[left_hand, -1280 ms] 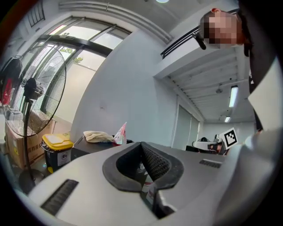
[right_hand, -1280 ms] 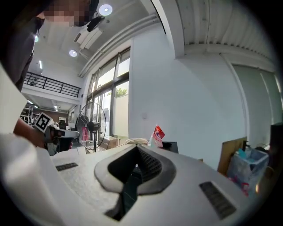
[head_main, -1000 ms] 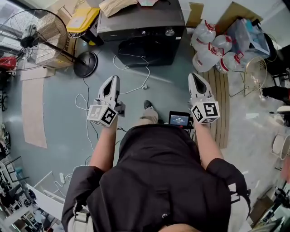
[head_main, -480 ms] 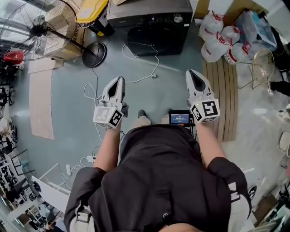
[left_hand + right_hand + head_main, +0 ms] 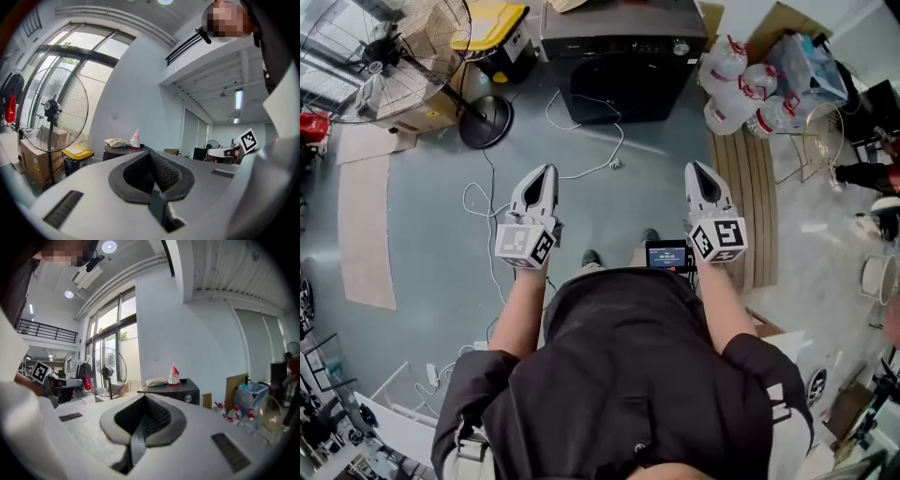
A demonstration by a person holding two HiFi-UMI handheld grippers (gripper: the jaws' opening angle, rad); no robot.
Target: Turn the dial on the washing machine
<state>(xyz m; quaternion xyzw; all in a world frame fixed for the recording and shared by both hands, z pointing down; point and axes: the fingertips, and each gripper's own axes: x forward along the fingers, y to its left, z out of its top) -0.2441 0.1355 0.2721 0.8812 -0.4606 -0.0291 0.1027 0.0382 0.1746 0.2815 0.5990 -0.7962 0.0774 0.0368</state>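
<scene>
Dial (image 5: 680, 47): small and round, silvery; sits at the right end of the control strip on the washing machine (image 5: 623, 56); shows again in the right gripper view (image 5: 188, 399); touched by neither gripper.
Washing machine: dark, stands at the far edge of the floor, dark door facing the person; carries a pale cloth (image 5: 157, 381) and a small red-and-white bag (image 5: 174, 375) on top.
Right gripper (image 5: 701, 174): points toward the machine, well apart from the dial; jaws pressed together with nothing between them.
Left gripper (image 5: 544, 178): held level with the right one, pointing the same way, well short of the machine; jaws closed too, empty.
White cable (image 5: 581, 141): trails over the floor between the machine and the grippers.
Standing fan (image 5: 389, 42): left of the machine, round base (image 5: 486, 122) on the floor.
Yellow-lidded bin (image 5: 492, 23): between fan and machine, at the far edge.
Water bottles (image 5: 736, 89): clustered just right of the machine.
Wooden slats (image 5: 761, 206): lie along the floor's right side, beside the right gripper.
Small screen (image 5: 667, 254): lit, at the person's waist.
</scene>
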